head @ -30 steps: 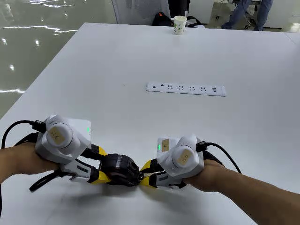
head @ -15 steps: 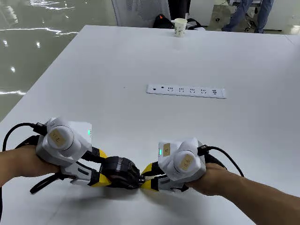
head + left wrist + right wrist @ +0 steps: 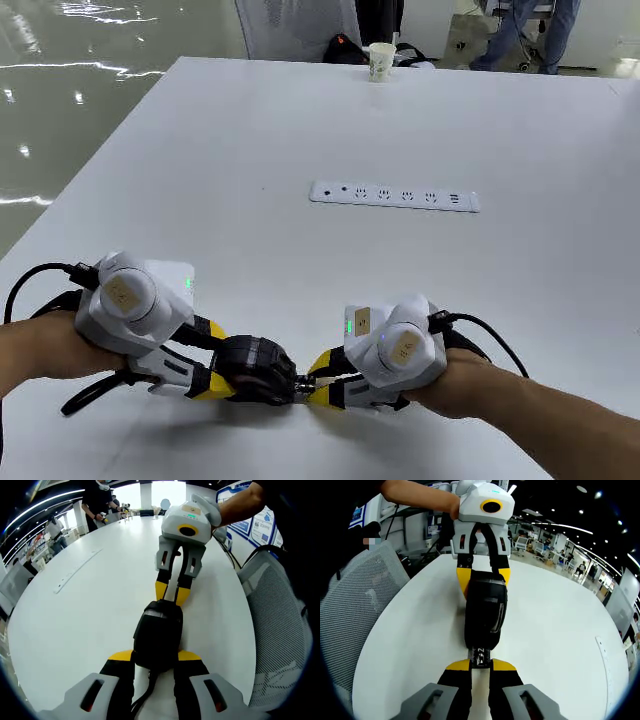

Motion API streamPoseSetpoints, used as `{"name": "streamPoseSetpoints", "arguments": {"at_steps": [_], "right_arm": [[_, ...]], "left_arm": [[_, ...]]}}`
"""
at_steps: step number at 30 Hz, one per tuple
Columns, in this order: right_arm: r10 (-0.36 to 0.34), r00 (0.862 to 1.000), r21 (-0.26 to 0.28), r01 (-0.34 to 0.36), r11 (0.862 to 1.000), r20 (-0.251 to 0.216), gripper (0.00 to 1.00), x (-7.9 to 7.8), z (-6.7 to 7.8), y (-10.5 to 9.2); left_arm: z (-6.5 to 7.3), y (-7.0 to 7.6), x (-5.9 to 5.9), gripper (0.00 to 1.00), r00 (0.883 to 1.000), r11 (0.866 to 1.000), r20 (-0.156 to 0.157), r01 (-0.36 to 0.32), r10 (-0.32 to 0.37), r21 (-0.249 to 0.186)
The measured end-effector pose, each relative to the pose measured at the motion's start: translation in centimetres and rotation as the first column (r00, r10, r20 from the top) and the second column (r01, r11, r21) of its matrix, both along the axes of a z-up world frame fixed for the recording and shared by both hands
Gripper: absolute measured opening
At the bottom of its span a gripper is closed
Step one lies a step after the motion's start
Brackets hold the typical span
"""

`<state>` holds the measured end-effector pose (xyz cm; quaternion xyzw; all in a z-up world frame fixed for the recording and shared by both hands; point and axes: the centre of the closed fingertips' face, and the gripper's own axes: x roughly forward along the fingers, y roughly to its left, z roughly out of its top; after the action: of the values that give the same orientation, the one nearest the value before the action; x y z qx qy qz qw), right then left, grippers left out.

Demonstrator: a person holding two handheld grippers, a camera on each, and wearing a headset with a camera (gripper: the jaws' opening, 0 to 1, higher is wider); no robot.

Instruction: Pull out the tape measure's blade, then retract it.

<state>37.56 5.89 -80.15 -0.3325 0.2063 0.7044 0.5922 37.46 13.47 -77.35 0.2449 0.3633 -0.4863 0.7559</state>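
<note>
The head view is looking forward and down from above the near edge of the desk [image 3: 300,130], reaching as far as its far edge. The left gripper view is sitting low and close behind the tape measure [image 3: 157,635], facing the right gripper [image 3: 171,594]. The right gripper view is looking back the opposite way, equally close, at the left gripper [image 3: 484,577]. All three are sharing the tape measure by the near edge.

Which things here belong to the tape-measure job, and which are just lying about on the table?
In use: tape measure, held by the left gripper; blade, pinched by the right gripper.
Lying about: power strip, paper cup.
</note>
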Motion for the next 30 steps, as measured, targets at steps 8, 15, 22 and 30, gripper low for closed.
{"name": "streamPoseSetpoints", "arguments": {"at_steps": [8, 15, 22, 30], "right_arm": [[-0.003, 1.000, -0.007, 0.003, 1.000, 0.000, 0.08, 0.2, 0.0, -0.9], [-0.006, 1.000, -0.014, 0.006, 1.000, 0.002, 0.08, 0.3, 0.0, -1.5], [-0.006, 1.000, -0.023, 0.007, 1.000, 0.009, 0.08, 0.4, 0.0, -2.2], [-0.012, 1.000, -0.029, 0.012, 0.999, 0.011, 0.08, 0.5, 0.0, -2.9]], "left_arm": [[0.0, 0.0, 0.0, 0.24, 1.000, 1.000, -0.002, -0.003, 0.003, -0.003], [0.0, 0.0, 0.0, 0.24, 1.000, 1.000, -0.003, -0.002, 0.002, -0.002], [0.1, -0.2, -0.1, 0.24, 1.000, 1.000, -0.004, -0.002, 0.002, 0.002], [0.2, -0.3, -0.3, 0.24, 1.000, 1.000, -0.003, -0.005, 0.005, 0.010]]}}
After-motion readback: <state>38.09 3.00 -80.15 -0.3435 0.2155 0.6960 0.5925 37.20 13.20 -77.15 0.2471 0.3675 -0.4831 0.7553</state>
